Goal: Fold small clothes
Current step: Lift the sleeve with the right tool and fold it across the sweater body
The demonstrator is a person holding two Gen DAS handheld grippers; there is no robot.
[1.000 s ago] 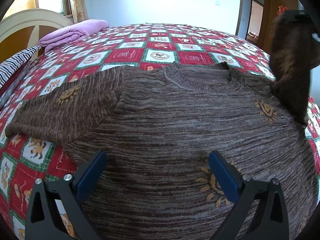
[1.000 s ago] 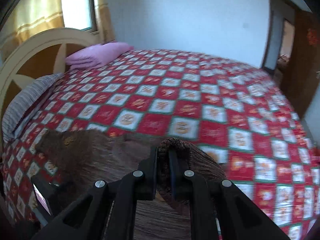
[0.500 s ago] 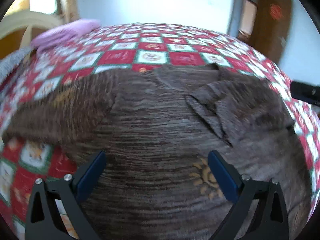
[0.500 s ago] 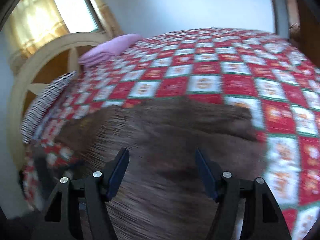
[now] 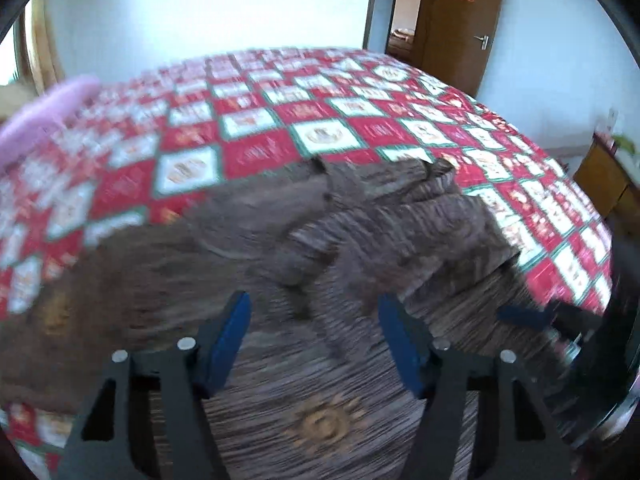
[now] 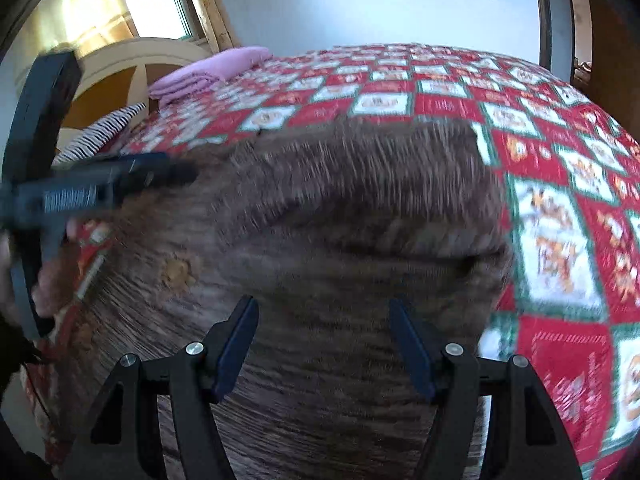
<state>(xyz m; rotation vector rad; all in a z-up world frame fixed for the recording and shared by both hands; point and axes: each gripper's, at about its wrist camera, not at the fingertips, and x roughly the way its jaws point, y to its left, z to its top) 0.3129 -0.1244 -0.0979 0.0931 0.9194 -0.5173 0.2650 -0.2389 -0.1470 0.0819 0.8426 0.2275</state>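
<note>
Brown knit sweater (image 5: 360,240) spread on red checked quilt (image 5: 256,128), one sleeve (image 5: 400,216) folded across at frame centre.
L gripper (image 5: 314,332) & R gripper (image 6: 322,340): blue-padded fingers held apart, nothing gripped; ribbed, streaky knit seen below both.

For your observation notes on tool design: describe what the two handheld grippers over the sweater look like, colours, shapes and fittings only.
Both match. The left gripper and the right gripper each have two black, angular fingers with cut-out openings, blue flat pads on the inner faces, and round silver bolts at the joints. No cables or markings show. In the right view, the left tool's black body ends in a curved black frame.
</note>
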